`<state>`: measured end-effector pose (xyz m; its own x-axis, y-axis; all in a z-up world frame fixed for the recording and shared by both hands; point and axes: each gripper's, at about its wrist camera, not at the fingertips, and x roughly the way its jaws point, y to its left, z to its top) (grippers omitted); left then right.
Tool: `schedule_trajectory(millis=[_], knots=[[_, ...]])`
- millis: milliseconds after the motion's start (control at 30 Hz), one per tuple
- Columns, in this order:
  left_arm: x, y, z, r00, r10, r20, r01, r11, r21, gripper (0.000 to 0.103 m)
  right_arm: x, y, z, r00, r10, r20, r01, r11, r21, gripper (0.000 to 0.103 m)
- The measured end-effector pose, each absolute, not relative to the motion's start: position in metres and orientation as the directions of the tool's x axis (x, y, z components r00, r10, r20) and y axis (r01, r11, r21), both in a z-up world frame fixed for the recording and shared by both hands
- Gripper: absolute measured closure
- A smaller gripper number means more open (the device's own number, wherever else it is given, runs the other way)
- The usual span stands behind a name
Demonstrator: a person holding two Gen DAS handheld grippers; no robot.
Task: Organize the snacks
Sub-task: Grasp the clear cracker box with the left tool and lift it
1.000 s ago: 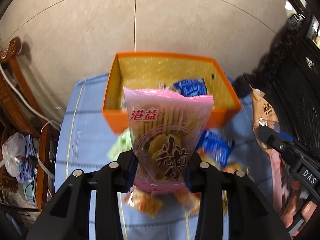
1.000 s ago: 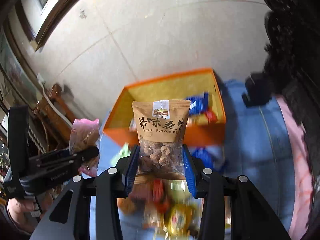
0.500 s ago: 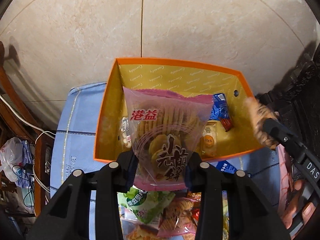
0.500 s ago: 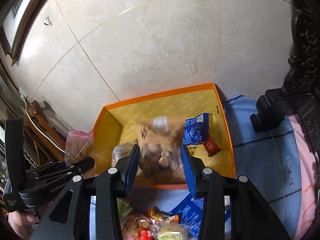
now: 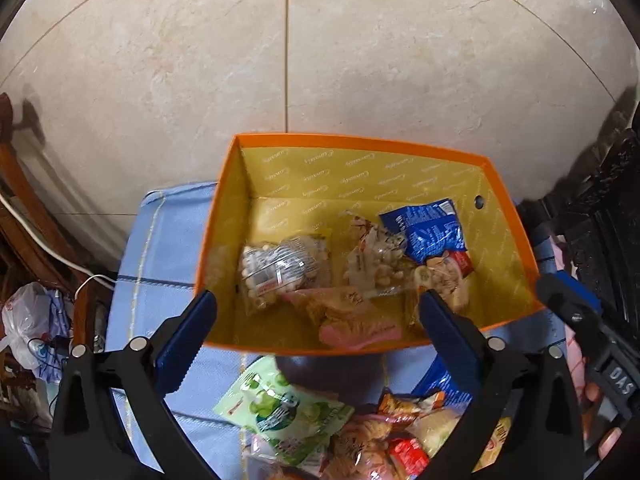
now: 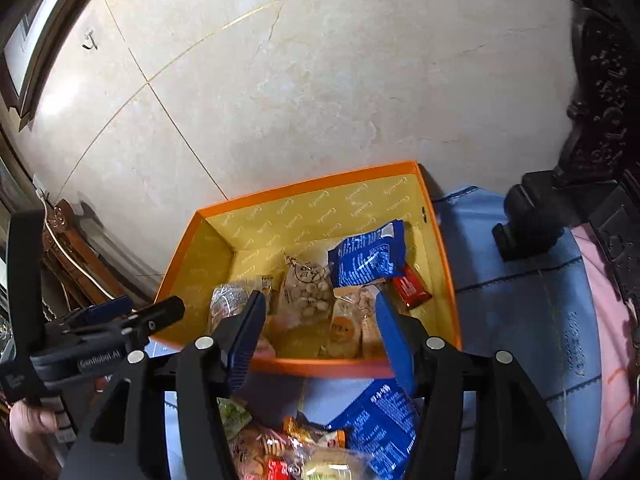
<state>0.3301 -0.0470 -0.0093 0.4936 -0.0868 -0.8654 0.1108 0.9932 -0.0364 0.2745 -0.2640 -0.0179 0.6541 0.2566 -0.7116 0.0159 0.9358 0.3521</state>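
Glossy beige marble floor tiles (image 5: 360, 60), thin seams; carved dark wooden furniture (image 6: 600, 92), blue tablecloth (image 6: 520, 320)

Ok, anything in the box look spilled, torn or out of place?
Nothing stands out. The packets lie loosely jumbled in the orange box, none torn or spilled that I can see; the pink packet lies flat by the near wall.

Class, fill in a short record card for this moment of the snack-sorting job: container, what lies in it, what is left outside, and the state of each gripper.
Container: orange box, yellow inside, on a blue cloth
In the box: blue packet, pink packet, clear bags of snacks, small red packet
Outside, near side: green packet among a pile of snacks
Left gripper: open, empty
Right gripper: open, empty
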Motion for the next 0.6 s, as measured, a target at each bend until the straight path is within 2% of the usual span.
schedule_trajectory(millis=[200, 367, 600], knots=[[0.292, -0.029, -0.003, 0.491, -0.074, -0.868, 0.112, 0.993, -0.021, 0.004, 0.231, -0.278, -0.02, 0.641, 0.257, -0.723, 0.032, 0.933, 0.359, 0.032], [0.241, -0.013, -0.016, 0.454, -0.069, -0.888, 0.113, 0.993, -0.02, 0.004, 0.177, -0.284, -0.036, 0.606, 0.225, -0.763, 0.068, 0.941, 0.332, 0.009], [0.183, 0.001, -0.082, 0.286, -0.051, -0.957, 0.052, 0.998, -0.037, 0.004, 0.111, -0.292, -0.063, 0.533, 0.244, -0.811, 0.122, 0.925, 0.359, 0.008]])
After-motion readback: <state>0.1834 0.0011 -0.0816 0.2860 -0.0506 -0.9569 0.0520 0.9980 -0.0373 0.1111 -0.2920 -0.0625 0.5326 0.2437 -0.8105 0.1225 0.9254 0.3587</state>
